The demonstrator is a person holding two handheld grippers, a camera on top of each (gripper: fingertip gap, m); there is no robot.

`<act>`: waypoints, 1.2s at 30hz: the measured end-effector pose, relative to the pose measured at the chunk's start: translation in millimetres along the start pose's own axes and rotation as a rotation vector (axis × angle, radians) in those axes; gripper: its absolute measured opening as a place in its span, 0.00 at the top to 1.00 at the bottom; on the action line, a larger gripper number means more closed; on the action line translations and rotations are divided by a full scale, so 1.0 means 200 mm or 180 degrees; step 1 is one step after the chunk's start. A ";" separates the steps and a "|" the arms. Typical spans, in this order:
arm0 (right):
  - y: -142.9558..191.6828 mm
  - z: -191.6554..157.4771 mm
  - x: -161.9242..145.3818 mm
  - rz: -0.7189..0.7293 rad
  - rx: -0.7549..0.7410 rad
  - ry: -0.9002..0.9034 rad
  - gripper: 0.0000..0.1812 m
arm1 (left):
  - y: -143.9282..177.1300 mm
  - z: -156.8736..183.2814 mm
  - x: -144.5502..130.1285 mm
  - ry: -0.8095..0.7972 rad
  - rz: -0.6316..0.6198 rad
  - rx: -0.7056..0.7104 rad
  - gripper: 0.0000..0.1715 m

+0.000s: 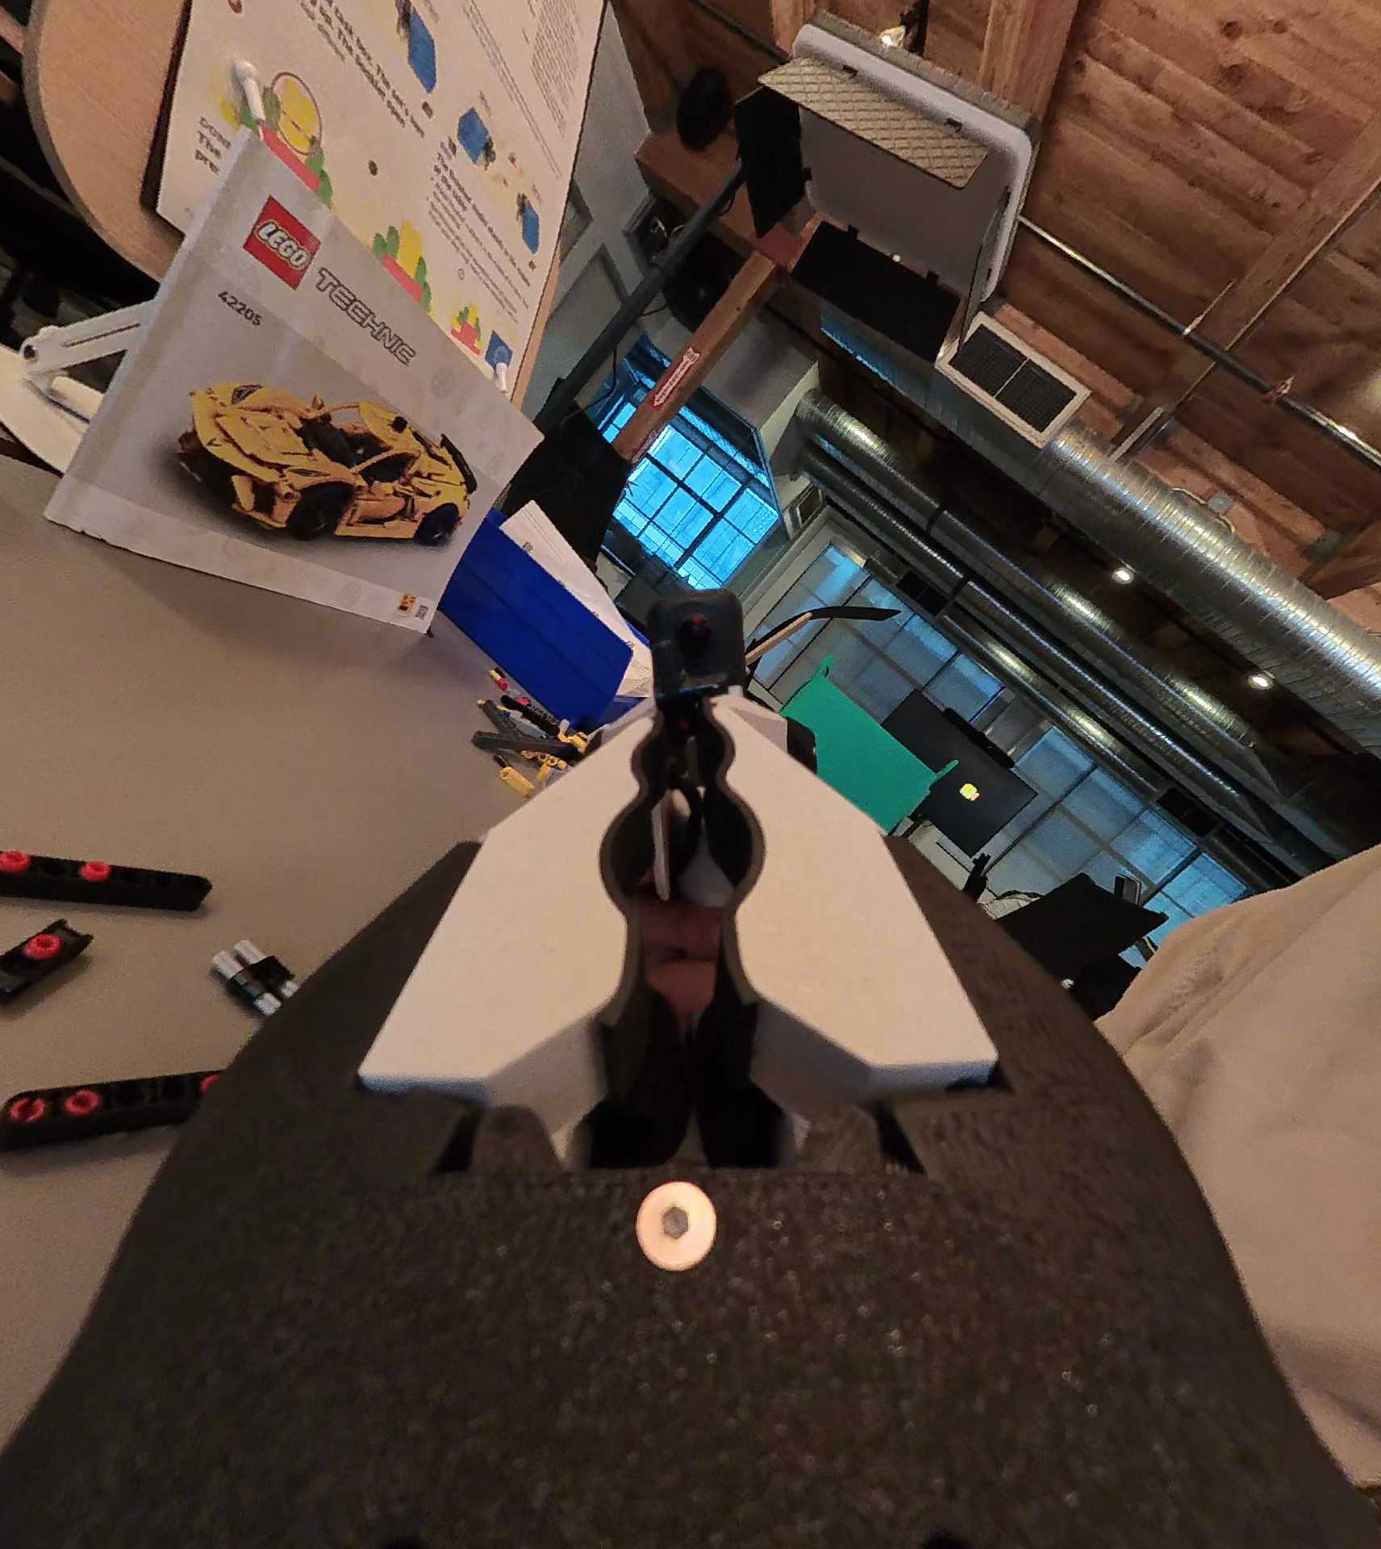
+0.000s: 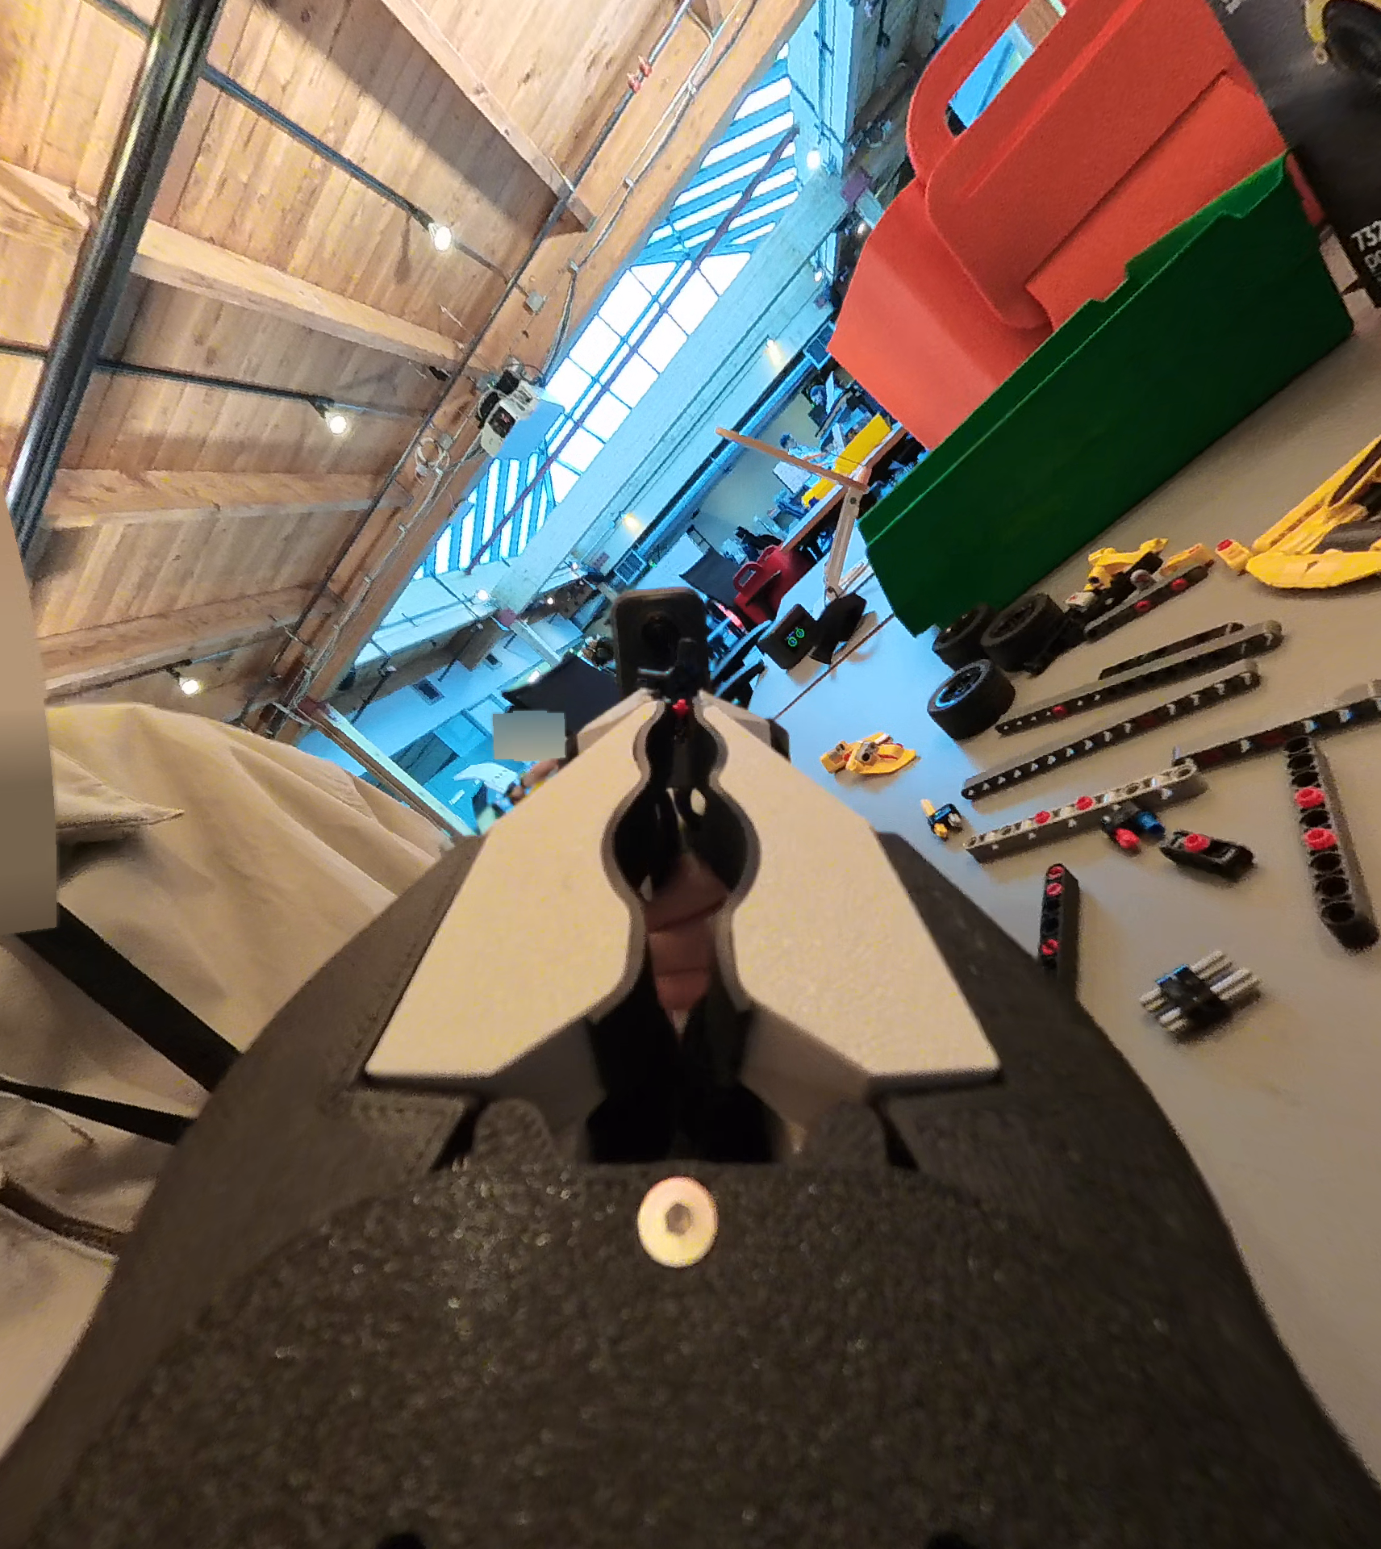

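Grippers meet tip to tip above the grey table [image 1: 167, 712], left gripper [image 1: 683, 717] and right gripper [image 2: 679, 712] each with jaws drawn together on a small black piece [image 2: 680, 683] with a red pin, black beams [image 1: 59, 876] lying left, tyres [image 2: 970, 697] far right.

Left gripper [image 1: 680, 712]: body of black, grainy, rough printed plastic; fingers [image 1: 519, 930] of smooth matt pale plastic; bright metal washer [image 1: 675, 1225] set in body. Same finish seen on right gripper [image 2: 677, 712]. Table [image 1: 126, 712] matt, smooth, grey. Booklet [image 1: 293, 394] of slightly glossy paper. Beams [image 2: 1123, 712] of shiny black plastic, studded with red pins. Tyres [image 2: 970, 697] of matt black rubber. Ceiling [image 2: 251, 209] of rough bare wood planks. Duct [image 1: 1173, 536] of ribbed shiny metal. Sleeve [image 1: 1290, 1090] of beige cloth, creased.
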State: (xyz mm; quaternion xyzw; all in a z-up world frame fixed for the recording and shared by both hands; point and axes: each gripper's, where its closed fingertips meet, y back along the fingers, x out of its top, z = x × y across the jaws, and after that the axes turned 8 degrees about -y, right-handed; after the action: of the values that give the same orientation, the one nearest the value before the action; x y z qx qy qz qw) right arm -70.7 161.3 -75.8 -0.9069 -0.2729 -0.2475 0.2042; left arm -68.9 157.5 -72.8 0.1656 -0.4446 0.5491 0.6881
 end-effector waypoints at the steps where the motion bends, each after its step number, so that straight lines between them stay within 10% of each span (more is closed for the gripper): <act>1: 0.01 -0.01 0.02 0.0023 0.0000 0.0063 1.00 | 0.02 0.00 0.02 -0.0002 0.0077 0.0000 0.97; 3: 0.33 -0.05 0.40 0.1252 0.0230 -0.0110 0.99 | 0.22 -0.13 0.20 0.0213 0.0675 0.0228 1.00; 5: 0.56 -0.01 0.48 0.1261 -0.0478 0.0471 0.99 | 0.29 -0.15 0.27 0.0208 0.0800 0.0256 1.00; 15: 0.23 -0.03 0.21 0.0327 -0.0239 0.0359 0.99 | -0.04 0.00 -0.06 -0.0331 -0.0390 -0.0036 1.00; 22: 0.04 0.00 0.00 -0.0105 -0.0130 0.0214 0.99 | -0.02 0.03 0.01 -0.0245 -0.0123 -0.0086 0.81; 36: 0.01 -0.04 -0.04 -0.0119 0.0054 0.0147 0.98 | -0.02 0.08 0.00 -0.0310 -0.0110 -0.0232 0.90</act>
State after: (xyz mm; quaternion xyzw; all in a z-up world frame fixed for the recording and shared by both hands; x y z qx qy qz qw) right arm -78.2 153.0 -73.0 -0.8939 -0.2872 -0.2698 0.2135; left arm -72.4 145.5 -62.9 0.1746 -0.4943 0.5119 0.6806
